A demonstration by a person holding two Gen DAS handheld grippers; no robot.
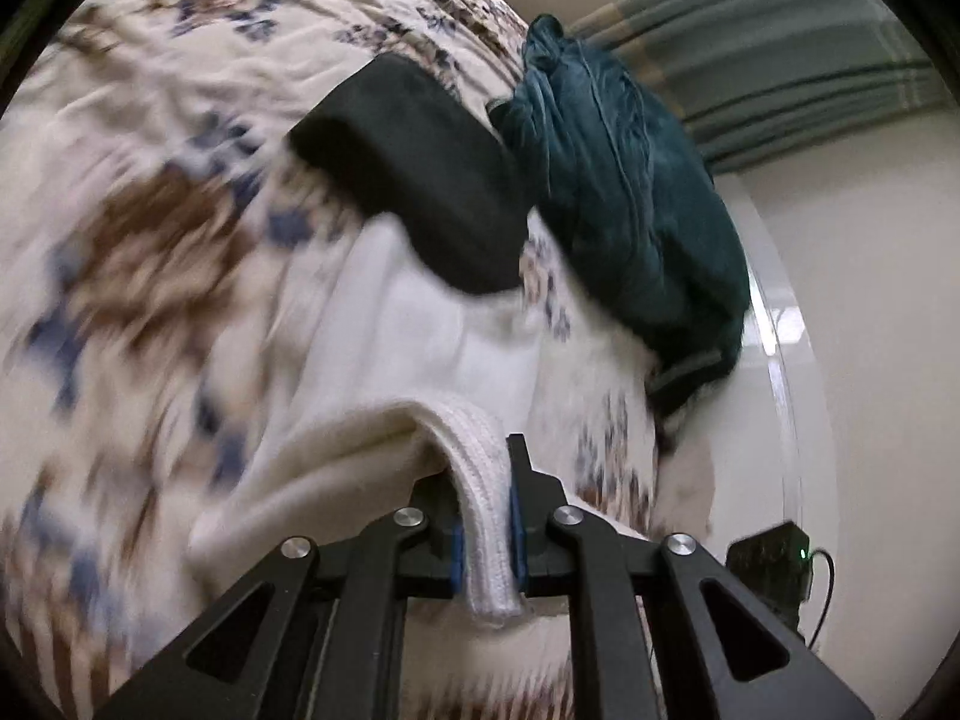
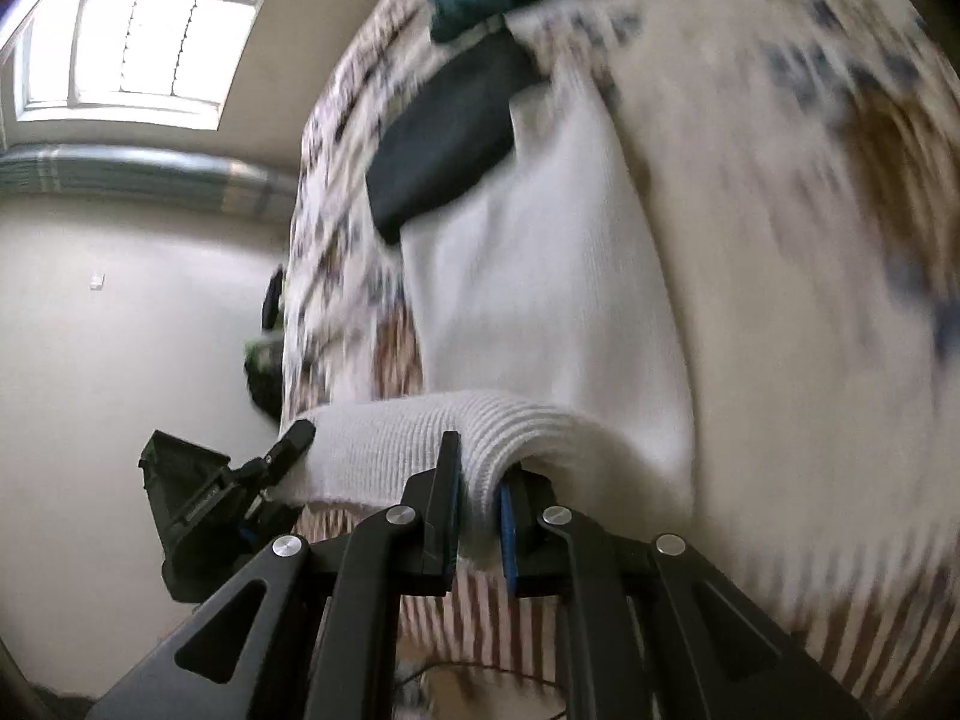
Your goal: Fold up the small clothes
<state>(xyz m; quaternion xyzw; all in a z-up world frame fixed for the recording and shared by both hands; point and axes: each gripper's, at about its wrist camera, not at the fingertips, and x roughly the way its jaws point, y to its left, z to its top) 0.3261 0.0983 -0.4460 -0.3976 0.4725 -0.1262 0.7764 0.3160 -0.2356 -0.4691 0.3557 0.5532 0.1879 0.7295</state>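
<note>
Bed w/ floral quilt [image 1: 150,192], cream ground, blue + brown blooms, rumpled; pale walls, window and striped curtain behind. White knit garment [image 2: 540,276] spread on quilt, long axis running straight away from both grippers toward far end. Near hem, ribbed band, lifted off bed. Left gripper [image 1: 486,516] fingers clamped on ribbed hem, band looping out between blue pads. Right gripper [image 2: 477,516] fingers likewise closed on same hem, further along; left gripper also visible at left of right wrist view, at hem's other corner. Both about equally near, so fold likely carries hem forward over body. Far end touching folded black piece [image 1: 414,180], flat, matte, soft-edged. Crumpled teal garment [image 1: 624,192] just beyond, bunched, at bed edge. Knit looks soft, thick, floppy; much motion blur.
</note>
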